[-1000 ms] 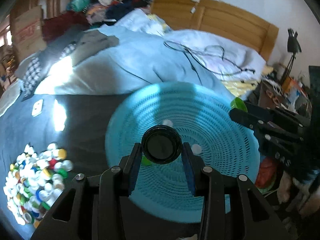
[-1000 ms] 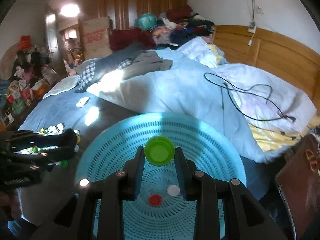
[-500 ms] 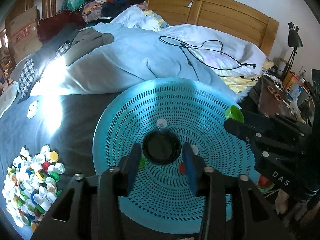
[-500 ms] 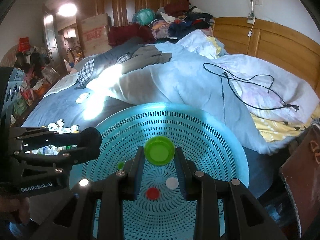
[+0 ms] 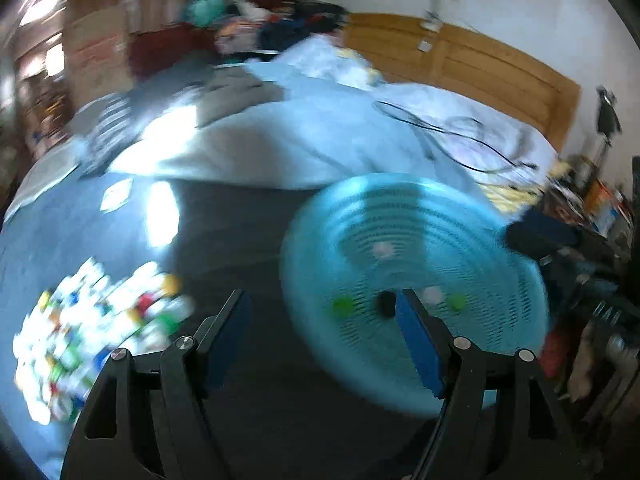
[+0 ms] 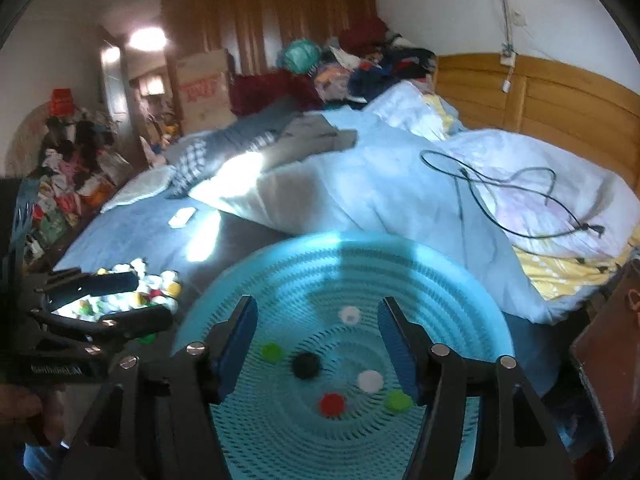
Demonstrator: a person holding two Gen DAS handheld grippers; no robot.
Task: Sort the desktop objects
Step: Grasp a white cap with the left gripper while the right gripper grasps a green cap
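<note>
Both grippers just opened, nothing btwn jaws: black cap (image 6: 306, 365) and green cap (image 6: 397, 401), gripped a sec ago, now lie in the blue basket (image 6: 460, 280). Left gripper (image 5: 322, 334) has swung toward the cap pile (image 5: 92, 320); right gripper (image 6: 314, 338) hangs over basket.

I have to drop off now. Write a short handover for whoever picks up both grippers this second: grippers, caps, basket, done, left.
Left gripper: jaws just opened, nothing between them.
Right gripper: jaws just opened, empty, above the blue basket.
In the basket: black cap, two green, two white, one red.
Still to sort: the pile of caps on the bed, to the basket's left.
Next, probably: back to the pile.
</note>
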